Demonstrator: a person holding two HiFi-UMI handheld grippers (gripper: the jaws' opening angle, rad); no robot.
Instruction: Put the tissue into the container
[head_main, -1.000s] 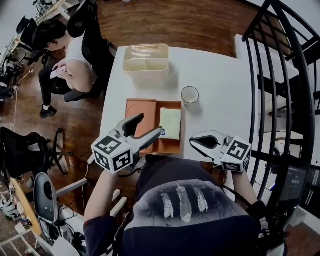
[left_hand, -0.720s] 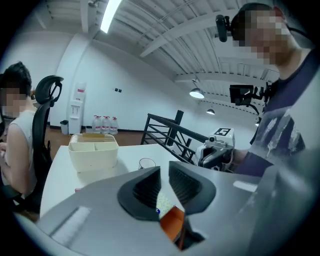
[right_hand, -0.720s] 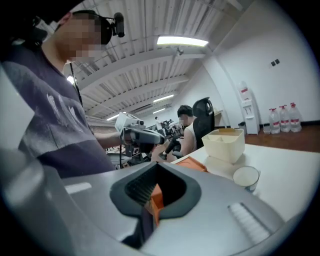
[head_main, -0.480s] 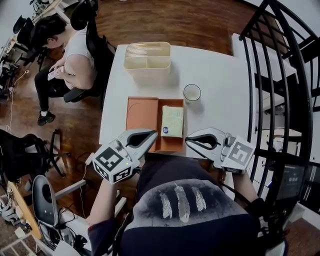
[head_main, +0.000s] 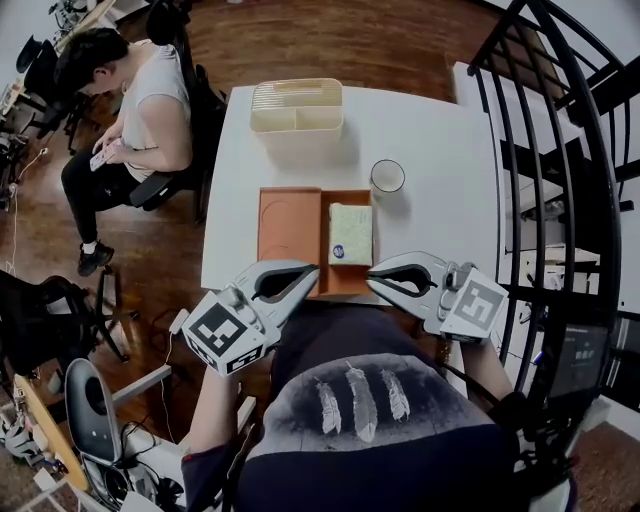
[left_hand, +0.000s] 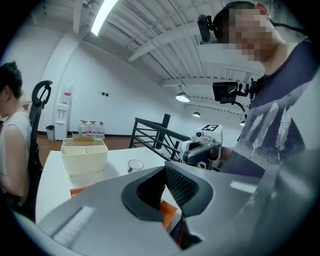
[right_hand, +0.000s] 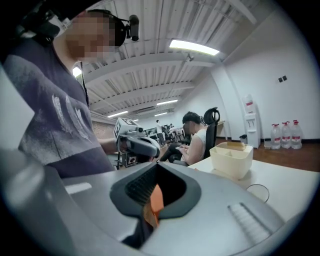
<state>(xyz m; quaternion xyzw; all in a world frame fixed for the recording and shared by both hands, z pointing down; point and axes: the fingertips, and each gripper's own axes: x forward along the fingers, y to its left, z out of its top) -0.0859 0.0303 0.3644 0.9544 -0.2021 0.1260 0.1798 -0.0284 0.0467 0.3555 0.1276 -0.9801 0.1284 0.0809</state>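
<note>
The tissue pack (head_main: 350, 234), pale green, lies in the right half of an orange tray (head_main: 289, 226) on the white table (head_main: 440, 215). The cream two-part container (head_main: 295, 105) stands at the table's far edge; it also shows as the container (left_hand: 84, 155) and the container (right_hand: 231, 157). Both grippers hang at the near table edge, in front of the person's chest. My left gripper (head_main: 312, 272) is shut and empty, just short of the tray's near edge. My right gripper (head_main: 372, 283) is shut and empty too, tip facing the left one. Neither touches the tissue pack.
An empty glass (head_main: 387, 176) stands right of the tray. A person sits on a chair (head_main: 130, 110) beyond the table's left side. A black stair railing (head_main: 560, 190) runs along the right. Office chairs and cables stand on the wood floor at left.
The left gripper's jaws have gone from open to shut with nothing in them, and it has drawn back off the tray. The right gripper has barely moved.
</note>
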